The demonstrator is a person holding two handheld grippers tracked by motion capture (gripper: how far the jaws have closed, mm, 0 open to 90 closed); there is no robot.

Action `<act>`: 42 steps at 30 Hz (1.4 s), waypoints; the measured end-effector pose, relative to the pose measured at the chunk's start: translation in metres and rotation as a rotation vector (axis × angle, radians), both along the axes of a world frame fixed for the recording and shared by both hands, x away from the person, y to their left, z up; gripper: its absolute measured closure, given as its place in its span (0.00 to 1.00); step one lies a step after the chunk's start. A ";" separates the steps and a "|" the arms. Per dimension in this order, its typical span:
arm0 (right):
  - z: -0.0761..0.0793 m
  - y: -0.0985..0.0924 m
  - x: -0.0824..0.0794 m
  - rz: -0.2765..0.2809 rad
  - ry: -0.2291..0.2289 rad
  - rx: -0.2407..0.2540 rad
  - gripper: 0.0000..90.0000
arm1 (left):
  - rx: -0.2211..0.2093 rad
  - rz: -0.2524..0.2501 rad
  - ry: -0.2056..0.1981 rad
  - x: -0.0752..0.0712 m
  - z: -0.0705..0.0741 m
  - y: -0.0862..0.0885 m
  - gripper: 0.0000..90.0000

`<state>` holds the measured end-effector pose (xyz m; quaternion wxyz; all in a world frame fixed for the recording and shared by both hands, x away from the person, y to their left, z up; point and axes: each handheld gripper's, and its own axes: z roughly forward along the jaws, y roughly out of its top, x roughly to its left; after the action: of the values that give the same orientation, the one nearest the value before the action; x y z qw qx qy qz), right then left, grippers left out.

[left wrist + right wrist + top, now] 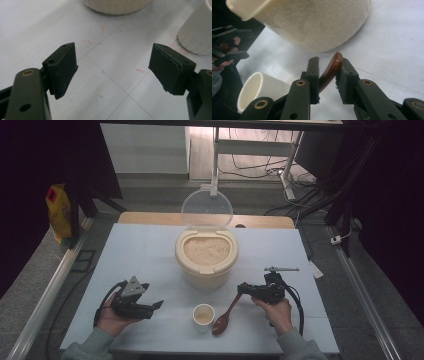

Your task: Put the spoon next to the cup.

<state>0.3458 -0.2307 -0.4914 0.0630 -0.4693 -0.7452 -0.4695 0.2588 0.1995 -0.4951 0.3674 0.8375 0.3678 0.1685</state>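
Rice bin (206,265) – lid up, full | cup (203,316) – contents unclear | right jaws loosely around spoon (331,70) | left jaws spread

The high view is dim overall, with dark, purplish corners at both upper sides, while a bright patch of light falls on the floor beyond the table (150,250). The tabletop itself is evenly lit and pale blue-grey, shadows under things soft and short. The picture is slightly soft and grainy, and the table's edges seem to splay outward, perhaps from a wide lens. In the left gripper view the light is flat and cool; the near jaws are a little blurred. The right gripper view is warmer, the rice container (317,22) soft-focused, the left edge sunk in darkness.
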 end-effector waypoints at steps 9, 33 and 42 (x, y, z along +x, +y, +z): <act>-0.014 0.005 0.007 -0.041 0.014 -0.039 0.77 | 0.000 0.001 -0.001 0.000 0.000 0.000 0.24; -0.023 0.023 0.012 -0.085 -0.108 -0.247 0.59 | 0.003 0.003 -0.002 -0.001 0.000 0.001 0.24; -0.017 0.021 0.013 -0.106 -0.163 -0.296 0.51 | 0.002 0.006 -0.006 -0.003 0.000 0.002 0.24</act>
<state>0.3583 -0.2093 -0.5083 -0.0923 -0.4724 -0.7831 -0.3937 0.2563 0.2012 -0.4948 0.3673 0.8362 0.3689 0.1726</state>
